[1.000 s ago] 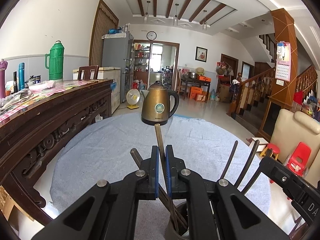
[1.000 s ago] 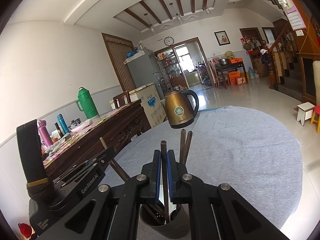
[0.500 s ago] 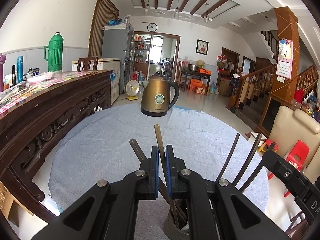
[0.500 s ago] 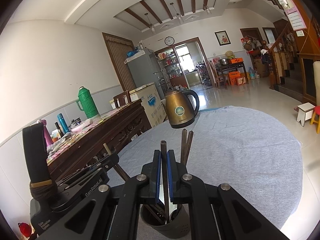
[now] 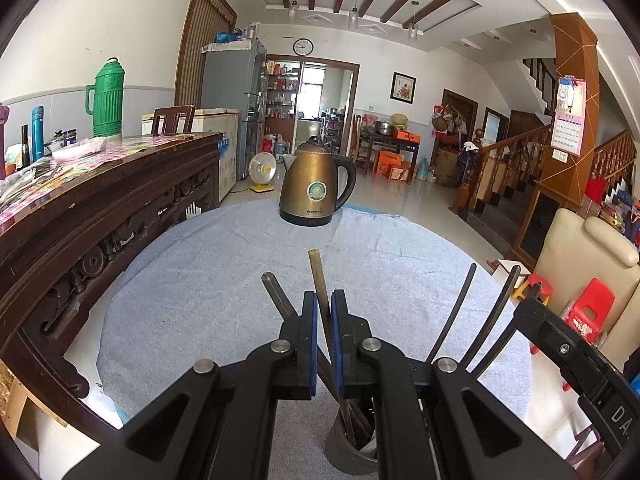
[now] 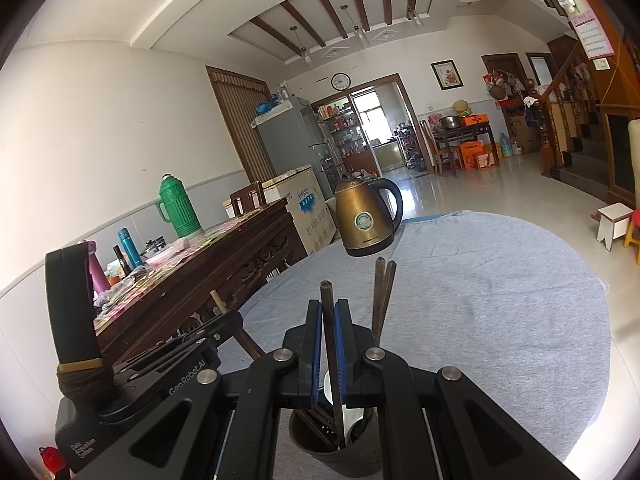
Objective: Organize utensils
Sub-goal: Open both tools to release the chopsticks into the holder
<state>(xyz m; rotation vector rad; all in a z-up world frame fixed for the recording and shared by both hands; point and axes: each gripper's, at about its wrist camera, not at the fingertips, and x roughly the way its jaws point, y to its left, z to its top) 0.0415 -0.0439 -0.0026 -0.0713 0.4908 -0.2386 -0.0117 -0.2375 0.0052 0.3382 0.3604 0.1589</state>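
Observation:
A dark utensil cup stands on the round table's grey cloth, right under both grippers. My left gripper is shut on a brown chopstick whose lower end reaches into the cup. My right gripper is shut on a dark chopstick that also stands in the cup. Other chopsticks lean out of the cup, and a white spoon lies inside it. The right gripper's body shows at the lower right of the left wrist view.
A brass electric kettle stands at the table's far edge. A dark carved sideboard runs along the left, bearing a green thermos and bottles. A beige chair and red stools are on the right.
The left gripper has tipped slightly downward, so the kettle and room sit higher in its view. The right gripper has stayed put, and both stay shut on their chopsticks.

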